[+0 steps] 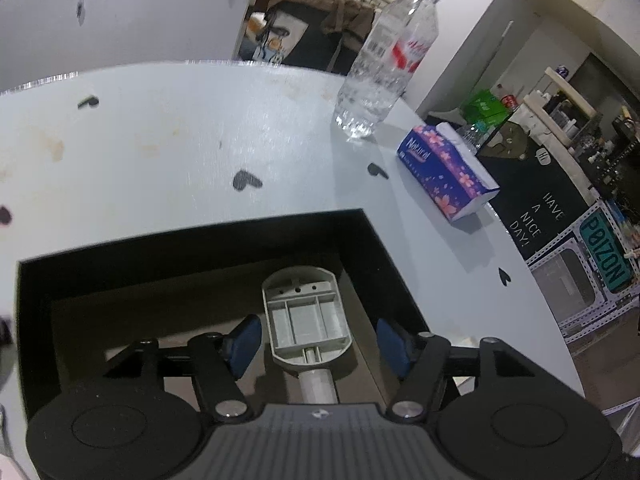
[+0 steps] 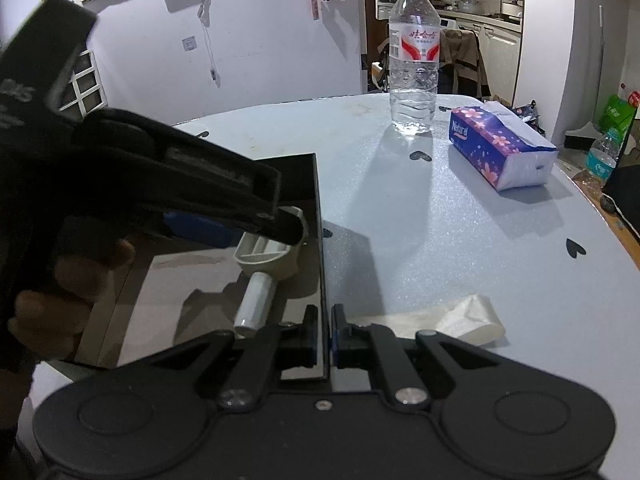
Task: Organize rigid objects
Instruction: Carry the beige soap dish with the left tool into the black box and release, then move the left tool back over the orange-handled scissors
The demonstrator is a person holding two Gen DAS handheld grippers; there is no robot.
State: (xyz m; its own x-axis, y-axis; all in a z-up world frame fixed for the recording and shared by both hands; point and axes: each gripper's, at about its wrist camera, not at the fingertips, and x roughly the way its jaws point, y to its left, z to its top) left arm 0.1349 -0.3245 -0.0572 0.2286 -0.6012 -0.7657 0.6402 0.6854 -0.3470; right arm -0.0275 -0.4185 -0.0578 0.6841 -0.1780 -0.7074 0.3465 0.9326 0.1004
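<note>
- Grey plastic handled part – oval ribbed head w/ compartments, pale cylindrical handle – lies on the floor of the black box, near its right wall.
- Left gripper sits low over the box, blue pads wide apart either side of the part's head, not touching it; holds nothing. Prob. just let go, or about to pick.
- Right gripper is pinched on the box's thin right wall, fingers nearly together w/ wall between – likely steadying the box.
- Box: rigid, glossy black walls, matte brown floor.
- Table: pale, speckled, black heart marks.
- Beyond: clear ribbed water bottle upright, purple floral tissue pack just beside; crumpled white tissue near right gripper.
</note>
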